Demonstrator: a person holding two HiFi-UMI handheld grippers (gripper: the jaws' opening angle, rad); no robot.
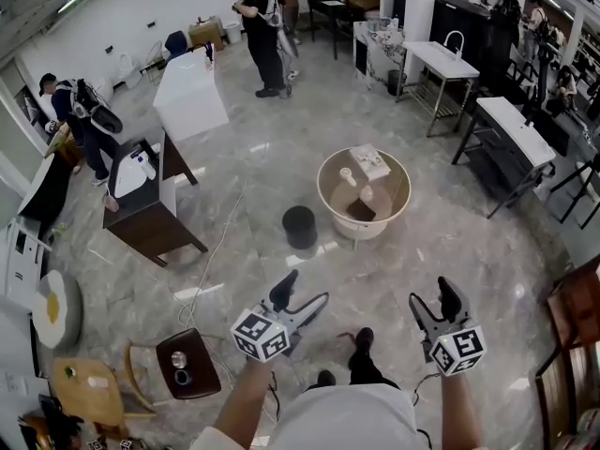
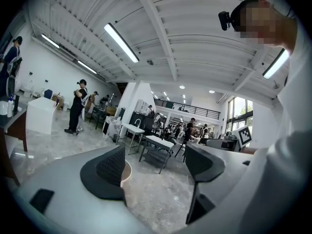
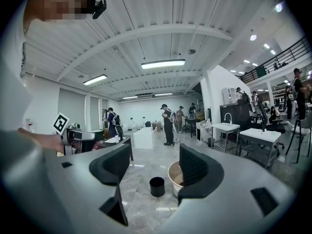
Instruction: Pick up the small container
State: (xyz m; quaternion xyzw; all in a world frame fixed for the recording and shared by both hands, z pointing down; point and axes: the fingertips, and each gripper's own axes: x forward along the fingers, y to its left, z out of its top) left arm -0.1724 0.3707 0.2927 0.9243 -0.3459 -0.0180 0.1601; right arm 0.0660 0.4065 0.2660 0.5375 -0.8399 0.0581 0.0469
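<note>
1. Starting at the right gripper [image 3: 153,162]: its jaws stand wide apart and hold nothing. Through the gap I see floor [image 3: 141,198] and, well beyond, the small container [image 3: 157,186]
2. The left gripper [image 2: 157,165] is spread the same way and is just as empty. Only bare floor and distant tables [image 2: 157,142] show between its jaws
3. The small container is a black cylinder standing upright on the floor with its mouth up, so its long axis is vertical. It sits just beside the large beige tub [image 3: 173,175], on the tub's left and a little nearer to me. There seems to be a thin gap between the two, though I can't be sure they don't touch
4. What the reach turns on: the container lies forward of and below both grippers, well apart from each. In the head view the left gripper sits almost in line with it, while the right gripper is off toward the tub's near side. I judge the left to be the nearer hand, though the right is the one pointed at the container
5. The right gripper view frames the container between its jaws. The left gripper view misses it and catches only a sliver of the tub's rim behind one jaw. Only the head view shows both grippers, the container and the tub together
</note>
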